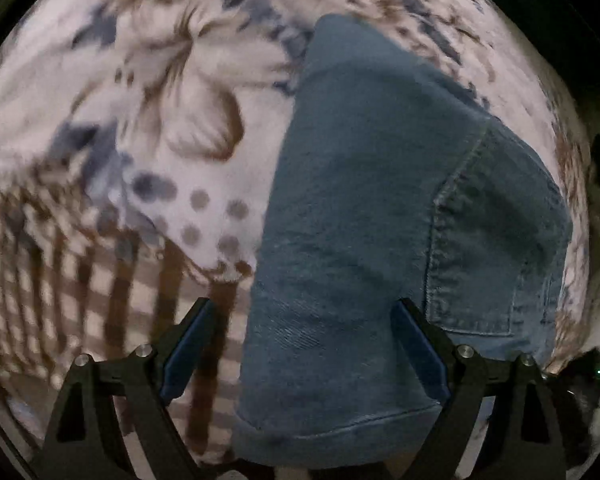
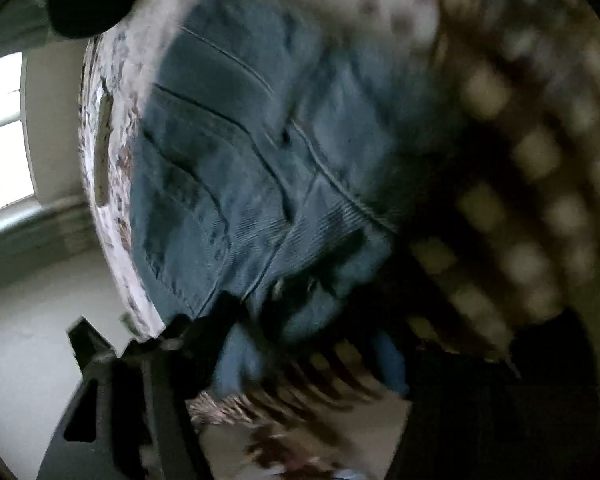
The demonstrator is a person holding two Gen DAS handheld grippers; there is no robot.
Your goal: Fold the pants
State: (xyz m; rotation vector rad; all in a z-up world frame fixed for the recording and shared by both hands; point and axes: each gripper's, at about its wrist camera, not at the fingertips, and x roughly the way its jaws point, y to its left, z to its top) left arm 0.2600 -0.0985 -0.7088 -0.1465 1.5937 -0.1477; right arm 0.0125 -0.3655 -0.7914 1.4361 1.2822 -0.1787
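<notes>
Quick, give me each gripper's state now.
Left gripper: open, over the jeans.
Right gripper: too blurred to tell.

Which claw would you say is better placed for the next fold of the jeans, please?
Probably the left claw: it is open, squarely above the hem end of the jeans. The right claw's view is blurred, so its grip is unclear.

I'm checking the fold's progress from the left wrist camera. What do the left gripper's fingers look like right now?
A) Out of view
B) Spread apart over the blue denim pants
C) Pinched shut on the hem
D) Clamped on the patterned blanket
B: in the left wrist view the left gripper has its two blue-padded fingers spread wide, with the folded blue denim pants lying between and beyond them on the brown-and-white patterned blanket.
</notes>
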